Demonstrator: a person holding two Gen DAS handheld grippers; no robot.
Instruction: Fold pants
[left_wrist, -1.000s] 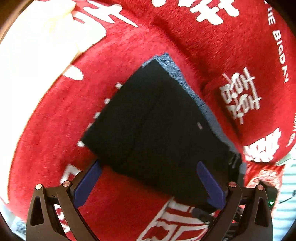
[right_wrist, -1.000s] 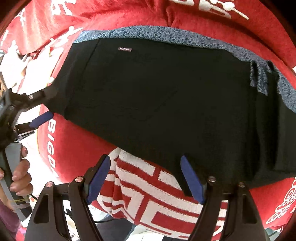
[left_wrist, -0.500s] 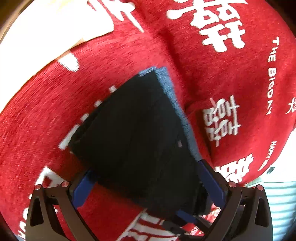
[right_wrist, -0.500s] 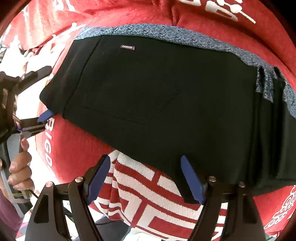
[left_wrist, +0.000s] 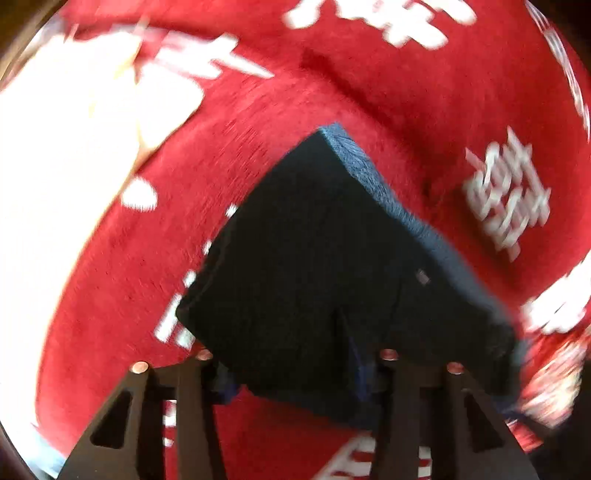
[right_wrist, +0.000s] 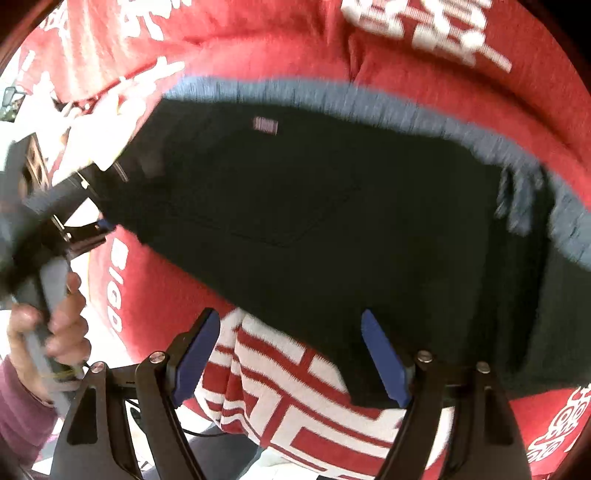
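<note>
Black folded pants (left_wrist: 314, 258) with a grey-blue band along the far edge lie on a red blanket (left_wrist: 110, 277). My left gripper (left_wrist: 291, 369) is closing on the pants' near edge, and the cloth bunches into a ridge between its fingers and hides the pads. In the right wrist view the pants (right_wrist: 332, 221) fill the middle, and the left gripper (right_wrist: 96, 225) pinches their left corner, held by a hand (right_wrist: 48, 325). My right gripper (right_wrist: 291, 343) stands open just above the pants' near edge. One blue pad (right_wrist: 384, 362) is over the black cloth, the other over the blanket.
The red blanket (right_wrist: 258, 44) carries white characters and a red-and-white striped patch (right_wrist: 295, 398) under the right gripper. A bright white area (left_wrist: 55, 147) lies at the far left. A purple sleeve (right_wrist: 18, 413) shows at the lower left.
The left jaws have gone from wide apart to pinched on the pants' near edge, and the cloth there has bunched up. The right gripper has stayed open while its view shifted a little.
</note>
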